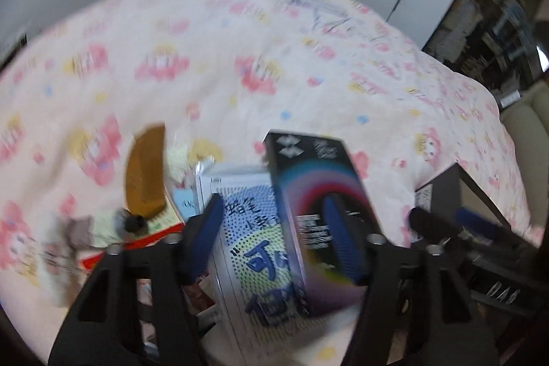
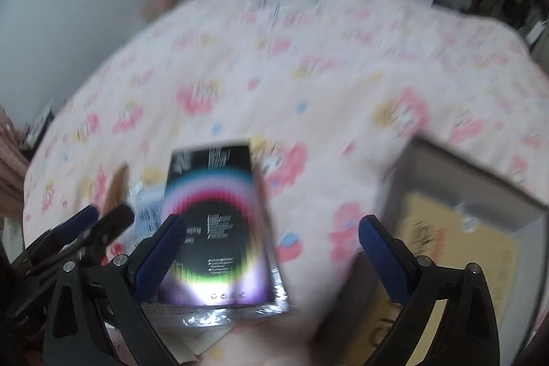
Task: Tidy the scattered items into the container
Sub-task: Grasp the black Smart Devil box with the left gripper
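My left gripper [image 1: 274, 228] is shut on a black box with a rainbow ring print [image 1: 308, 211] and holds it tilted above a white booklet with blue characters [image 1: 247, 228]. The same box shows in the right wrist view [image 2: 216, 222], held by the left gripper [image 2: 103, 222] at the lower left. My right gripper [image 2: 271, 239] is open and empty, its fingers either side of the box's right half. A grey container with a cardboard bottom [image 2: 463, 228] lies at the right. Both views are blurred by motion.
A brown comb-like item [image 1: 145, 174], a red-edged packet [image 1: 137, 239] and small bits lie at the left on the pink flowered bedspread [image 1: 240, 57]. The container's dark wall [image 1: 439, 191] is at the right. A shelf and a chair stand beyond the bed's right edge.
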### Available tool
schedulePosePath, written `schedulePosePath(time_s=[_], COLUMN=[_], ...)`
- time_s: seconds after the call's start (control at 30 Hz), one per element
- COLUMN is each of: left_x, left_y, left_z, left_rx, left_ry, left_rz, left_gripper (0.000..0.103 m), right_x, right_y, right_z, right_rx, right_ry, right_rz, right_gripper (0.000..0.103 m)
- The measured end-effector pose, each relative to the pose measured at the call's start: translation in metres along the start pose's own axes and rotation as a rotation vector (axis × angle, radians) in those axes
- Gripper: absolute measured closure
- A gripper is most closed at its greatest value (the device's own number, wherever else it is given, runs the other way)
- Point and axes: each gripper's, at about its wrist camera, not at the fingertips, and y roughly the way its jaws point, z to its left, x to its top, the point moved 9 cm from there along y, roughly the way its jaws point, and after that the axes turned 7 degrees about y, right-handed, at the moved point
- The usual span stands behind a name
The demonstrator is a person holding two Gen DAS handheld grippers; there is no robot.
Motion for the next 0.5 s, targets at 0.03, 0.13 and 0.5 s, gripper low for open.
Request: schedulePosePath(time_s=[0.03, 0.13, 0.5], left_x=[-0.005, -0.022, -0.025], left_y=[0.008, 0.024, 0.03], left_z=[0.003, 0.011, -0.013], left_rx=[-0.017, -0.067, -0.291], left_ry=[-0.021, -0.083, -0.136], left_rz=[0.01, 0.064, 0.103], left_gripper=[0.054, 0.066, 0.067], right_x=[-0.005, -0.017, -0.028], right_y=[0.015, 0.042, 0.066], right_z=[0.003, 0.002, 0.01], right_rx=[0.01, 0.007, 0.186], right_ry=[0.003, 0.029, 0.181], right_rz=[0.044, 0.121, 0.274], right_gripper=[0.009, 0.017, 0.026])
